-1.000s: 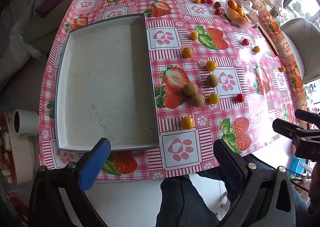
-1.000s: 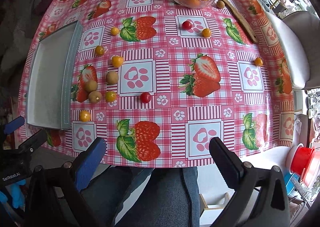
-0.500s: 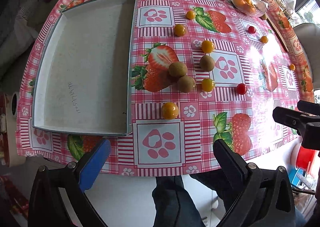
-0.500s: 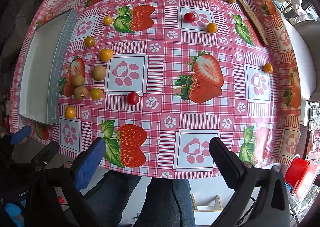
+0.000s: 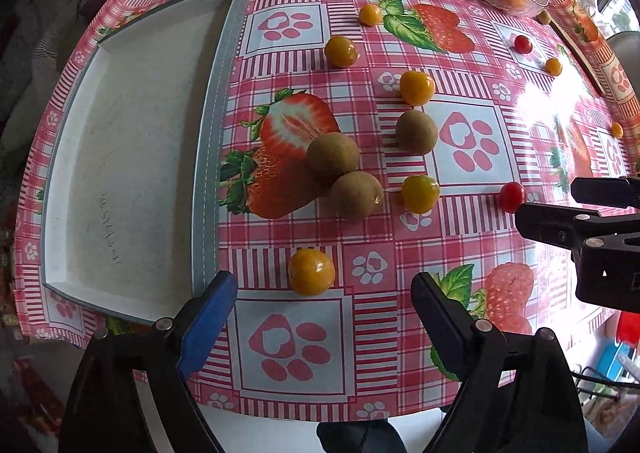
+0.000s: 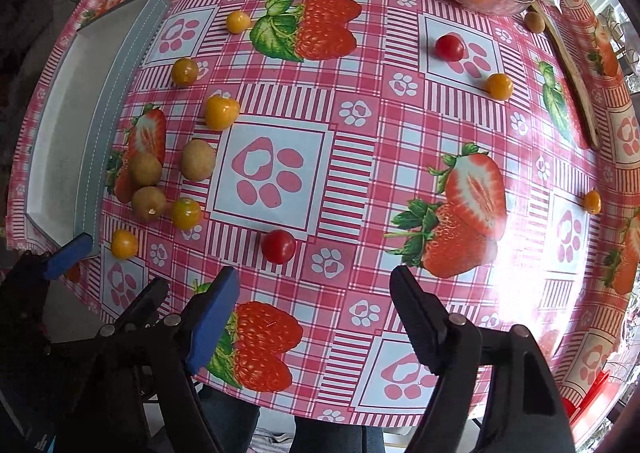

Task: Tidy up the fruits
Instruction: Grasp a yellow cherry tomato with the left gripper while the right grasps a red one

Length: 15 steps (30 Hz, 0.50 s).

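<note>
Left wrist: orange fruit (image 5: 311,271) between closing fingers (image 5: 208,317).

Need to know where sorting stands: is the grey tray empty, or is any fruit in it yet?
Empty as far as visible. The grey tray shows only its bare pale floor; the brown fruits and orange fruits lie on the tablecloth beside it.
</note>
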### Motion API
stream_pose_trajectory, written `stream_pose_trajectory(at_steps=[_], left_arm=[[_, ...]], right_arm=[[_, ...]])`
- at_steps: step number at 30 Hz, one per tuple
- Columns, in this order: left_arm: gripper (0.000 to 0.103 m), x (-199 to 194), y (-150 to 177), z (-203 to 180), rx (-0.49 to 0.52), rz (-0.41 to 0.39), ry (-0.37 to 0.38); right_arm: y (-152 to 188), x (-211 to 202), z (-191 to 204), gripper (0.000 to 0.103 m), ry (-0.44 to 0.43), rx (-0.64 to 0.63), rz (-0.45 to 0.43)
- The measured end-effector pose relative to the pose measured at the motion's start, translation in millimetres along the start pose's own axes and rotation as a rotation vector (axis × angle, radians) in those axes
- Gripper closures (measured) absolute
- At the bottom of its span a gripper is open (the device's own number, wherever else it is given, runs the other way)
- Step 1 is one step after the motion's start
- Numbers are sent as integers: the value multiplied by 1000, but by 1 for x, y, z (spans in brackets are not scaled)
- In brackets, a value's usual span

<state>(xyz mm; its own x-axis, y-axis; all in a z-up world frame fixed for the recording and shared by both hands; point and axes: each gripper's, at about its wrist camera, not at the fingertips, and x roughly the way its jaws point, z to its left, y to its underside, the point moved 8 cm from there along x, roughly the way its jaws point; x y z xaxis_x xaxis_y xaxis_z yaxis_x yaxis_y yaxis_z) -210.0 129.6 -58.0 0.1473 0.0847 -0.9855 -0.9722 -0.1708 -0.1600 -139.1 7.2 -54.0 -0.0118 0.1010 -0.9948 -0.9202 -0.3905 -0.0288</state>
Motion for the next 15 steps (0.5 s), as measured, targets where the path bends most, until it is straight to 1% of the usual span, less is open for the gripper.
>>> stream_pose_trajectory(at_steps=[2,4,5,7,9,10,11,12,13,14,15], left_arm=[[12,4,-2,4,-21,7,3],[12,7,-4,7,-34,10,16],[17,9,-5,8,-37,15,21],[27,15,-5,9,-35,38,31],[27,15,-7,12,-57,36,50],[29,15,-8,14,-63,36,60],[36,14,-9,15,-67,30,66],[42,13,-10,16,-63,22,70],[57,10,-12,15,-53,14,75],[75,8,-15,14,-41,9,79],[78,8,-19,15,-34,13,91]], right_arm=[[-2,6,3,32,-6,-5,8],[-5,12,7,37,-15,-8,15],[-4,17,11,41,-16,-9,16],[-6,23,16,46,-17,-15,25],[-6,26,22,48,1,-28,16],[-6,27,25,52,10,-40,13],[-6,28,29,62,25,-51,7],[-7,29,31,68,38,-60,1],[-8,28,33,82,49,-67,-3],[-5,29,36,84,45,-64,-5],[-6,28,36,84,33,-53,-5]])
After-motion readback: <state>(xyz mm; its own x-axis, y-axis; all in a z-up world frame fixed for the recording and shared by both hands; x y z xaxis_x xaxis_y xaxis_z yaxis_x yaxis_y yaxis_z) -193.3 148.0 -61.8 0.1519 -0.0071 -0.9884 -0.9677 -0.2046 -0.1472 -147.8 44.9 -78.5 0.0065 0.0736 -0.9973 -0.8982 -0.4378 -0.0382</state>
